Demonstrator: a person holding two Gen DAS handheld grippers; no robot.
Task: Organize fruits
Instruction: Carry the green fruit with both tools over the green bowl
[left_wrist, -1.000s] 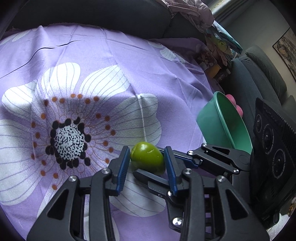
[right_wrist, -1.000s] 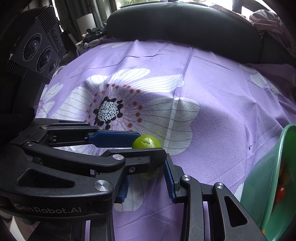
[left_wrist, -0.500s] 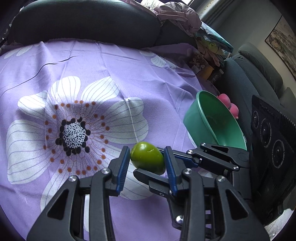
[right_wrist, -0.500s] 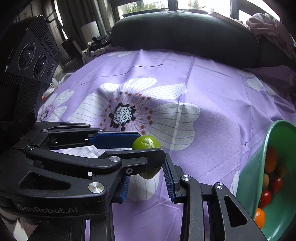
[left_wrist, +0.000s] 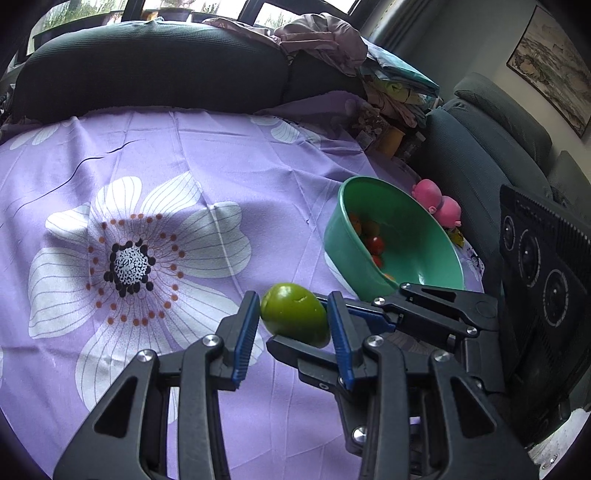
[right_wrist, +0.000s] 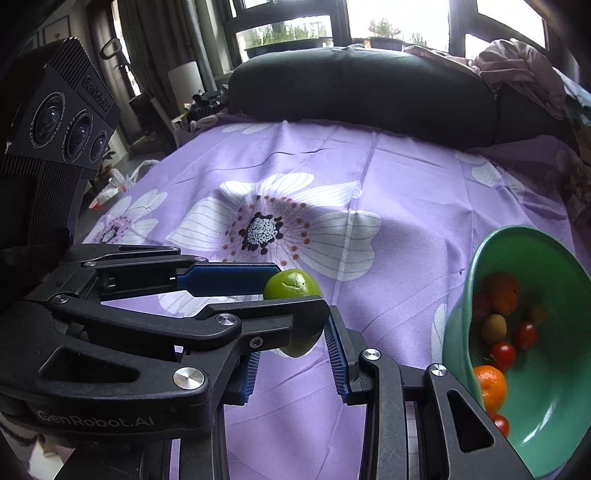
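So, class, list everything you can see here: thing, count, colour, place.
fruit: one, green, held above the cloth
bowl: one, green, tilted, right side of the cloth
small fruits: several, orange, red and tan, inside the bowl
cloth: one, purple with white flowers, underneath everything
toy: one, pink, beyond the bowl
cushion: one, dark, behind the cloth
picture: one, on the wall, far right
left hand-held gripper: black and blue, shut on the fruit
right hand-held gripper: black and blue, flanking the fruit, contact unclear
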